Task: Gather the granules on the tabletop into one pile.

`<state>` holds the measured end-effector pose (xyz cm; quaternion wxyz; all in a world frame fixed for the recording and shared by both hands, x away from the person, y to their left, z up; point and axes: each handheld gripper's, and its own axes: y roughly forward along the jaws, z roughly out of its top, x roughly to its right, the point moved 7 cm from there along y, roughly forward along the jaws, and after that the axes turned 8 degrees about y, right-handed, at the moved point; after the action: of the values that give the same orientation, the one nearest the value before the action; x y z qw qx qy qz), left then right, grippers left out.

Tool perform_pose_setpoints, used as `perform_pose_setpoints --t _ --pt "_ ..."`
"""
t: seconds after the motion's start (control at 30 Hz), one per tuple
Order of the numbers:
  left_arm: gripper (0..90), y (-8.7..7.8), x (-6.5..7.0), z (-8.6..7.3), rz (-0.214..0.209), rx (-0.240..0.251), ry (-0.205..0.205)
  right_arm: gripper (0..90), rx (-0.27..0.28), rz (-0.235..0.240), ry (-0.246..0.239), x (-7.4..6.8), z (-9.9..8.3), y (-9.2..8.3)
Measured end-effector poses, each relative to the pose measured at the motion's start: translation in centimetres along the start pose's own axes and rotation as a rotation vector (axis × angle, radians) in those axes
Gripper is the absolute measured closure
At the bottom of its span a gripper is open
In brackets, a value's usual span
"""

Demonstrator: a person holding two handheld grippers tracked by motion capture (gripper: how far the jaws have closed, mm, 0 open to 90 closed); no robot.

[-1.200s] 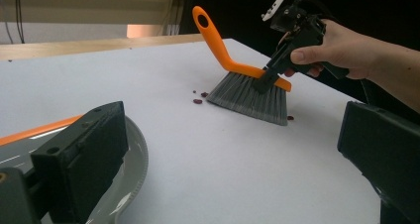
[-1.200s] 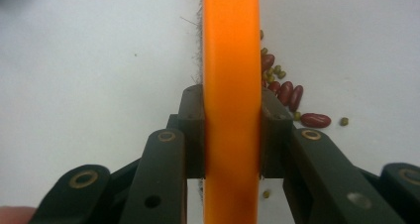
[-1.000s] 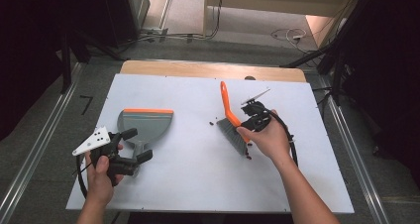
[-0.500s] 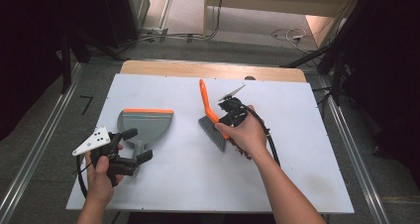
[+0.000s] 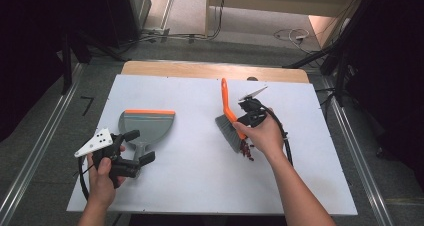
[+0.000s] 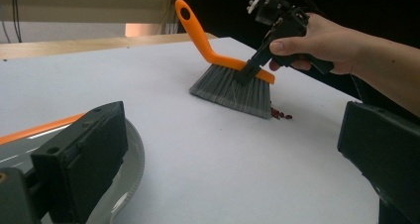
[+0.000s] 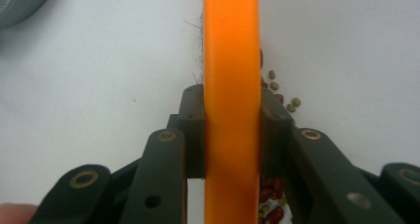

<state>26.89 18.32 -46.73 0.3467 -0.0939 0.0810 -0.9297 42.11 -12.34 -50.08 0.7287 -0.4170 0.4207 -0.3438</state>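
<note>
An orange-handled brush (image 5: 225,97) with grey bristles (image 6: 231,87) stands on the white table, right of centre. My right gripper (image 5: 241,123) is shut on its orange back (image 7: 232,45), one jaw on each side. Small red and green beans (image 5: 245,149) lie by the bristles on the near side, beans (image 7: 277,87) (image 6: 280,115). A grey dustpan (image 5: 146,123) with an orange rim lies flat at the left, handle towards me. My left gripper (image 5: 140,147) is open at that handle, with its jaws wide apart (image 6: 233,130) and the dustpan (image 6: 130,170) under one jaw.
The white table top (image 5: 200,181) has bare room between dustpan and brush and along the near edge. A wooden strip (image 5: 210,70) runs along the far edge. A black cable (image 5: 286,138) loops from the right gripper. Dark floor and metal rails surround the table.
The right gripper carried the brush leftwards across the table, then back right beside the beans. The left gripper and dustpan have not moved.
</note>
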Motion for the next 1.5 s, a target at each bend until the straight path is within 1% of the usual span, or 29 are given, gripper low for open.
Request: perform_pose_setpoints --t 0.03,0.07,0.13,0.17,0.23,0.27,0.3,0.33,0.4,0.43,0.5,0.53,0.57,0.63,0.7,0.77,0.83,0.87,0.9,0.97,1.0,1.03,1.2,1.27,1.33,1.37,1.5 --pt "0.3 0.0 0.0 0.0 0.000 0.000 0.000 68.7 0.013 -0.008 -0.018 -0.1 -0.1 -0.4" --pt "0.2 0.0 0.0 0.0 0.001 0.000 -0.001 68.7 0.022 -0.005 -0.033 -0.1 -0.2 -0.9" --pt "0.2 0.0 -0.1 -0.1 0.002 0.000 -0.007 68.7 0.034 0.043 -0.079 -0.5 -0.3 -2.1" --pt "0.2 0.1 -0.1 -0.1 0.002 -0.002 -0.007 68.7 0.039 0.055 -0.095 -0.6 -0.4 -2.8" --pt "0.3 0.1 -0.1 -0.1 0.001 -0.004 -0.004 68.7 0.051 0.043 -0.168 -0.5 -0.6 -4.3" --pt "0.2 0.1 0.0 -0.1 0.001 -0.004 -0.004 68.7 0.051 0.035 -0.185 -0.3 -0.8 -5.1" --pt "0.2 0.1 0.0 -0.1 0.001 -0.003 -0.004 68.7 0.062 0.017 -0.226 -0.1 -0.9 -5.7" --pt "0.2 0.1 0.0 -0.1 0.001 -0.002 -0.004 68.6 0.068 0.013 -0.290 0.0 -1.3 -6.3" --pt "0.2 0.1 0.0 -0.1 0.001 -0.002 -0.005 68.7 0.053 0.038 -0.414 0.2 -2.4 -7.0" --pt "0.3 0.1 0.0 -0.1 0.002 -0.002 -0.005 68.7 0.041 0.036 -0.465 0.3 -3.0 -7.1" --pt "0.3 0.2 0.0 -0.1 0.002 -0.003 -0.007 68.7 -0.001 -0.005 -0.571 0.7 -4.5 -6.9" --pt "0.3 0.3 0.0 -0.1 0.001 -0.005 -0.006 68.7 -0.020 -0.022 -0.633 1.0 -5.1 -6.6" --pt "0.2 0.3 0.1 -0.2 -0.001 -0.007 -0.006 68.7 -0.034 -0.042 -0.681 1.2 -5.8 -6.3" --pt "0.3 0.5 0.2 -0.2 -0.004 -0.013 -0.003 68.7 -0.061 -0.033 -0.723 1.5 -6.8 -5.7" --pt "0.3 0.6 0.2 -0.3 -0.004 -0.015 -0.004 68.7 -0.064 0.005 -0.757 1.6 -7.5 -5.4" --pt "0.2 0.6 0.2 -0.3 -0.001 -0.018 -0.004 68.7 -0.061 0.024 -0.785 1.5 -8.0 -5.2" --pt "0.3 0.7 0.1 -0.4 -0.001 -0.020 -0.003 68.6 -0.080 0.031 -0.819 1.3 -8.3 -4.8" --pt "0.3 0.7 0.1 -0.4 -0.002 -0.020 -0.005 68.6 -0.092 0.027 -0.819 1.3 -8.3 -4.6" --pt "0.2 0.7 0.2 -0.4 -0.002 -0.022 -0.005 68.6 -0.100 0.029 -0.831 1.2 -8.2 -4.3" --pt "0.3 0.7 0.2 -0.4 -0.002 -0.024 -0.007 68.7 -0.122 0.013 -0.832 1.3 -7.9 -3.7" --pt "0.3 0.7 0.2 -0.4 -0.004 -0.026 -0.004 68.7 -0.115 0.020 -0.844 1.3 -7.6 -3.4" --pt "0.3 0.7 0.2 -0.4 -0.004 -0.025 -0.005 68.7 -0.112 0.021 -0.831 1.2 -7.3 -3.3" --pt "0.2 0.6 0.1 -0.4 -0.003 -0.022 -0.004 68.6 -0.120 0.042 -0.820 1.4 -5.9 -2.7" --pt "0.3 0.6 0.1 -0.4 -0.002 -0.022 -0.005 68.6 -0.122 0.043 -0.818 1.5 -5.3 -2.6" --pt "0.2 0.6 0.1 -0.4 -0.003 -0.023 -0.005 68.6 -0.127 0.051 -0.808 1.5 -5.0 -2.5" --pt "0.3 0.7 0.1 -0.4 -0.003 -0.022 -0.005 68.6 -0.124 0.058 -0.818 1.5 -4.8 -2.4" --pt "0.2 0.7 0.1 -0.4 -0.004 -0.021 -0.005 68.6 -0.126 0.046 -0.824 1.5 -4.1 -2.3"
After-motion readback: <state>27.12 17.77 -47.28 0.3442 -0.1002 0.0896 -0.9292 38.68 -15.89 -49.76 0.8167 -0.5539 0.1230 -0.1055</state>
